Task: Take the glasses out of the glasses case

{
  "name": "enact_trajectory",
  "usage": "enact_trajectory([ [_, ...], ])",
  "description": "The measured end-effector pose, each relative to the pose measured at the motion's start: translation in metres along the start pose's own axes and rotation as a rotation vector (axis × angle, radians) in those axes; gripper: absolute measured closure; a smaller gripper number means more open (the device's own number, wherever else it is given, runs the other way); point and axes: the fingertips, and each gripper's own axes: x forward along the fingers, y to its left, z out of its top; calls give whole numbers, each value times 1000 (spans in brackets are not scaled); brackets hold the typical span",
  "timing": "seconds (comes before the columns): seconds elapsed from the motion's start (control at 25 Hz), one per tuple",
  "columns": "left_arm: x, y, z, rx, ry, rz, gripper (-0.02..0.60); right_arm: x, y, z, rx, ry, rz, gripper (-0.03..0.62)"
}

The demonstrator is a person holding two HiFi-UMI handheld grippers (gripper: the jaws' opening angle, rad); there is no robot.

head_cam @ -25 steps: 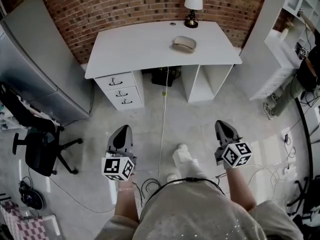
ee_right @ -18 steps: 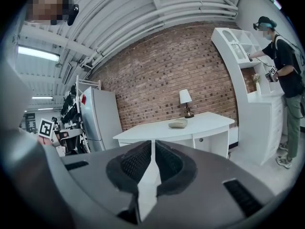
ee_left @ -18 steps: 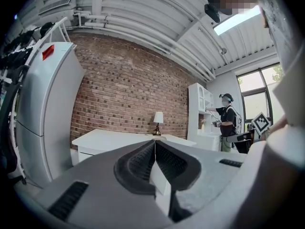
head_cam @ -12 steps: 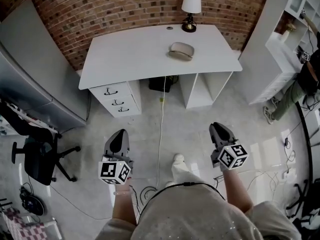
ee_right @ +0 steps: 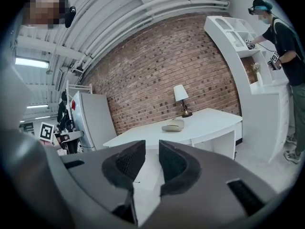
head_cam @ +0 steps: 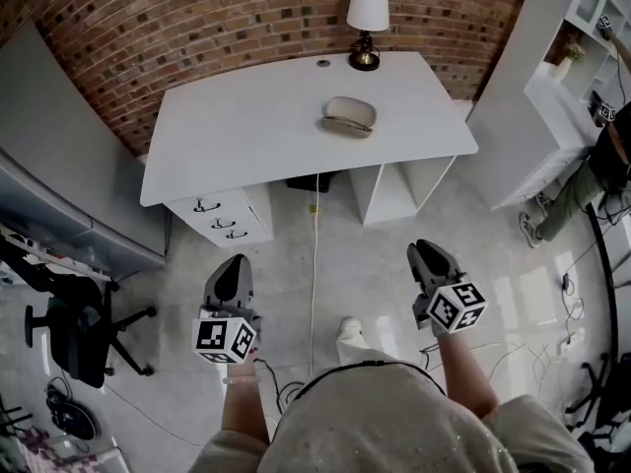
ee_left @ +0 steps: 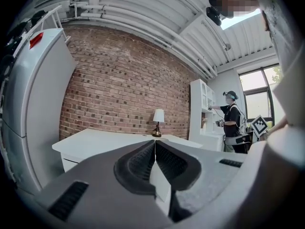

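A beige glasses case (head_cam: 348, 115) lies closed on the white desk (head_cam: 246, 131), right of the middle; it also shows in the right gripper view (ee_right: 173, 125). Both grippers hang over the floor, well short of the desk. My left gripper (head_cam: 233, 269) is shut, its pads meeting with nothing between them (ee_left: 155, 144). The jaws of my right gripper (head_cam: 426, 255) are opening, a narrow gap shows between the pads (ee_right: 152, 152), and nothing is held. No glasses are visible.
A table lamp (head_cam: 367, 20) stands at the desk's back edge against the brick wall. A drawer unit (head_cam: 222, 220) sits under the desk's left side, and a cable (head_cam: 315, 264) runs down across the floor. An office chair (head_cam: 74, 328) is at the left, white shelves (head_cam: 572, 77) and another person (head_cam: 601, 166) at the right.
The desk and case have come nearer as I walk towards them. Both grippers have travelled forward with me.
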Motion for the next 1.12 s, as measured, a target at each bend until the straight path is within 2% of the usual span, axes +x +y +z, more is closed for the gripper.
enact_trajectory([
  [0.32,55,3,-1,0,22,1,575,38,-38,11,28,13,-1,499],
  [0.64,102,0,3,10,21,13,575,79,-69,26,37,12,38,500],
  [1.12,142,-3,13,32,11,25,575,107,-91,42,35,8,80,500],
])
